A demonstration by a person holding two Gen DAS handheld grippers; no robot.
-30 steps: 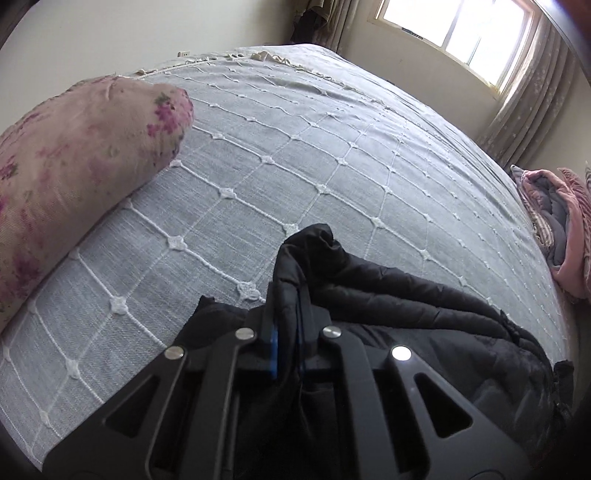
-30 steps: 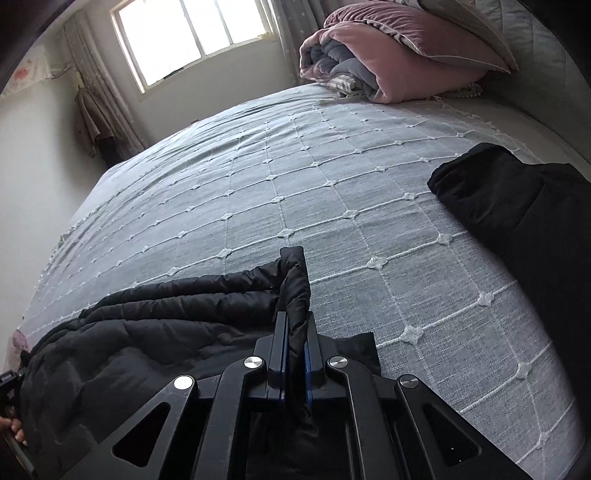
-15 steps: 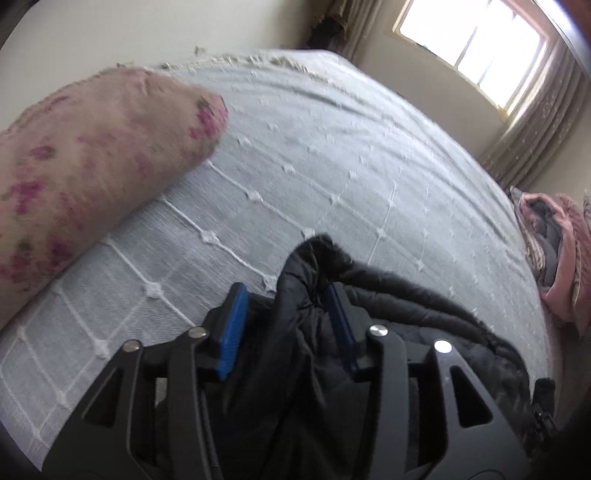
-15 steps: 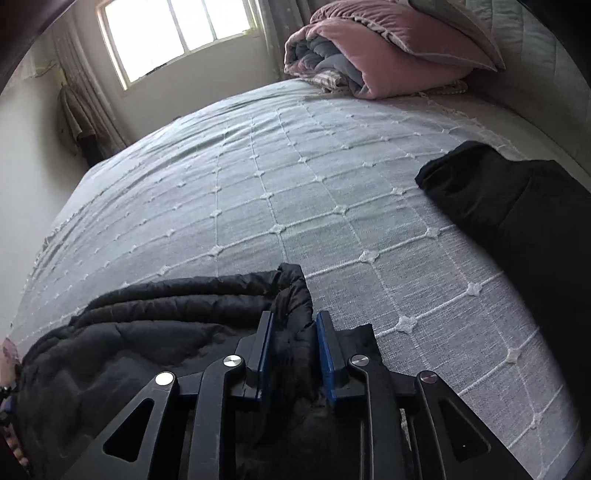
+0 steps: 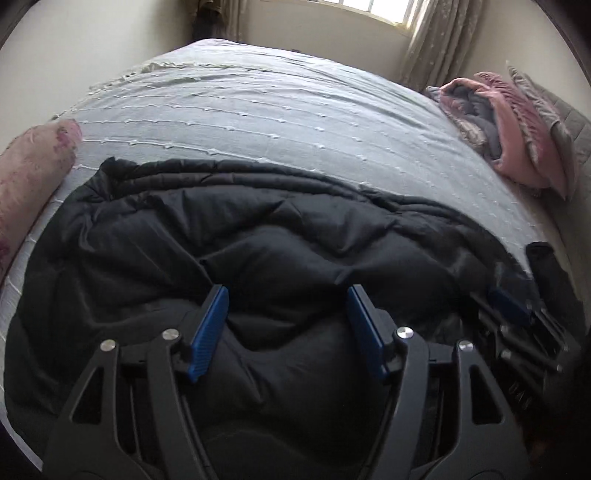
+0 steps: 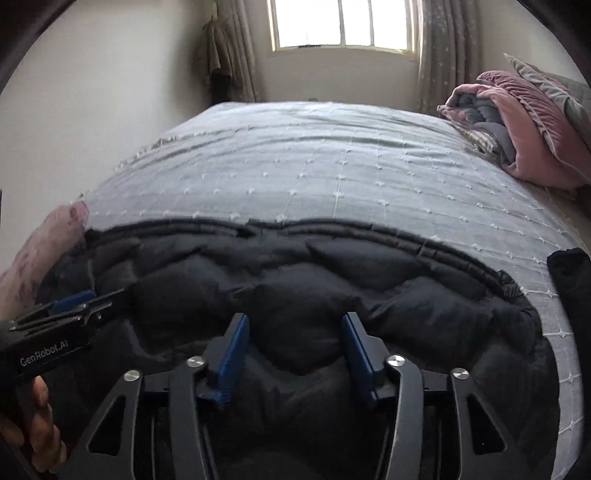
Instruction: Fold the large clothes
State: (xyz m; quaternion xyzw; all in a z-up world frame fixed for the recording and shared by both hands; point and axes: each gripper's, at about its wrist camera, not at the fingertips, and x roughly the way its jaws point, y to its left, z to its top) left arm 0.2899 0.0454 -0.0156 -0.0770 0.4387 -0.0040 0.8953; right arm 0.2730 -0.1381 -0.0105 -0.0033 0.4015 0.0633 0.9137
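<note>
A black puffer jacket [image 5: 258, 236] lies spread flat across the near part of the grey bedspread [image 5: 280, 110], its far edge running straight from side to side; it also fills the lower half of the right wrist view as the jacket [image 6: 295, 273]. My left gripper [image 5: 286, 325] hovers over the jacket's near middle, jaws opening, blue pads apart and pressing on nothing. My right gripper [image 6: 293, 349] hangs likewise above the jacket, jaws opening and holding nothing. Each gripper appears at the edge of the other's view: right gripper [image 5: 517, 314], left gripper [image 6: 70, 306].
A pink floral pillow [image 5: 29, 177] lies at the left beside the jacket. Folded pink and grey bedding [image 5: 509, 129] is stacked at the far right. Another black garment [image 6: 570, 280] lies at the right edge. A hand [image 6: 33, 428] holds the left gripper's handle. A window [image 6: 343, 22] is beyond the bed.
Both grippers let go of the jacket's edge, opened, and pulled back toward the near side. The jacket now lies flat on the bed instead of pinched up.
</note>
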